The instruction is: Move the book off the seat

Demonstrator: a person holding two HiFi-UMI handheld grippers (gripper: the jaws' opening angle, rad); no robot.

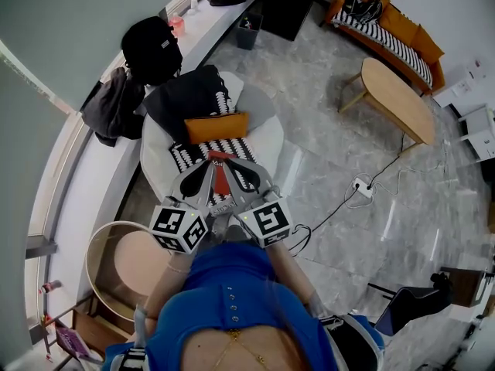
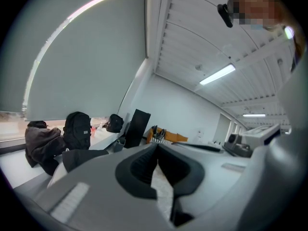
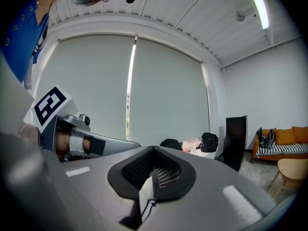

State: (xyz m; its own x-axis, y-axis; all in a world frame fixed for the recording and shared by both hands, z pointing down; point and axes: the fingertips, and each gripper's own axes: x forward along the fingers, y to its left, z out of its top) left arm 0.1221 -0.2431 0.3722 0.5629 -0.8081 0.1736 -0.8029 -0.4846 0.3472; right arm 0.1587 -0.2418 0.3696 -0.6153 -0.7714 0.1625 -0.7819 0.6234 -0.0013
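Progress looks nil so far: what appears to be the red book lies on the striped cushion of the seat, while left claw and right claw, both pressed together on nothing, hover over the seat's front, so gripping and lifting are not yet done.

White seat with black-and-white stripes, orange cushion, black jacket, orange sofa at one o'clock, blue top at six
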